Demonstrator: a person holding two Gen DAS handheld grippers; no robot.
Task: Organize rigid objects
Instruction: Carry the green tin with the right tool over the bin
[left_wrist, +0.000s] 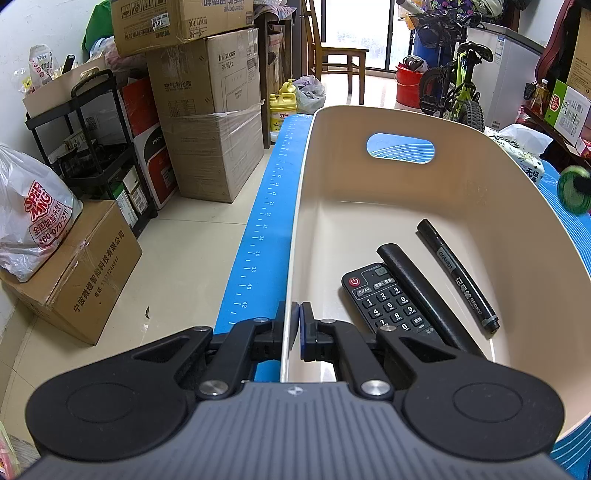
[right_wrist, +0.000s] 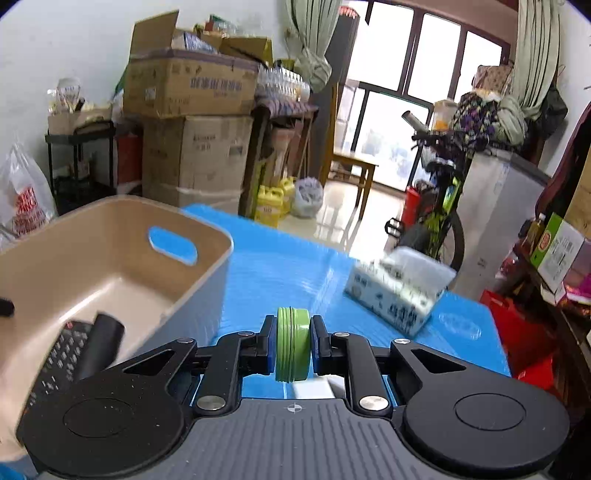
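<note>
The left gripper pinches the bin wall steady; the right gripper, clamped on the green tin, should clear the bin's rim before releasing.

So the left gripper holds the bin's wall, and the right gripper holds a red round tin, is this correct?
Not quite: the tin in the right gripper is green, as the right wrist view shows. The left gripper does hold the bin's wall.
</note>
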